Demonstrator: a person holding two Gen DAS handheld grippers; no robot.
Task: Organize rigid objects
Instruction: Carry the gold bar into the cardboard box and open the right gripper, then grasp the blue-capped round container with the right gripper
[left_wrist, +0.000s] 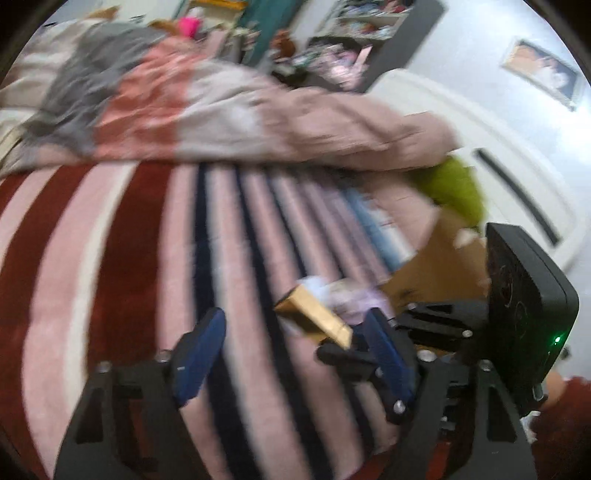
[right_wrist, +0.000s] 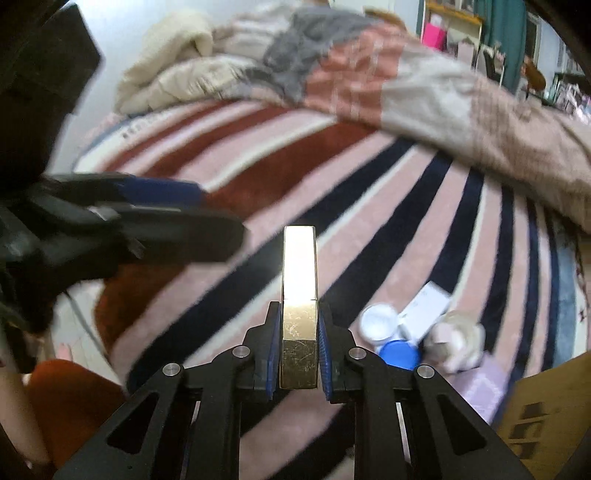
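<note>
Both views were lit by even, fairly bright indoor light, with few hard shadows on the striped blanket (right_wrist: 369, 206). Strong glare burned out the upper face of the gold box (right_wrist: 299, 258) in the right wrist view, leaving it nearly white, while its lower part kept visible scratches. Motion blur smeared most of the left wrist view, softening the quilt (left_wrist: 236, 110) and the far shelves (left_wrist: 354, 44). Fisheye distortion bent the stripes outward, and the corners of both views fell to black. The small white jar (right_wrist: 378, 325) was soft and unfocused.
</note>
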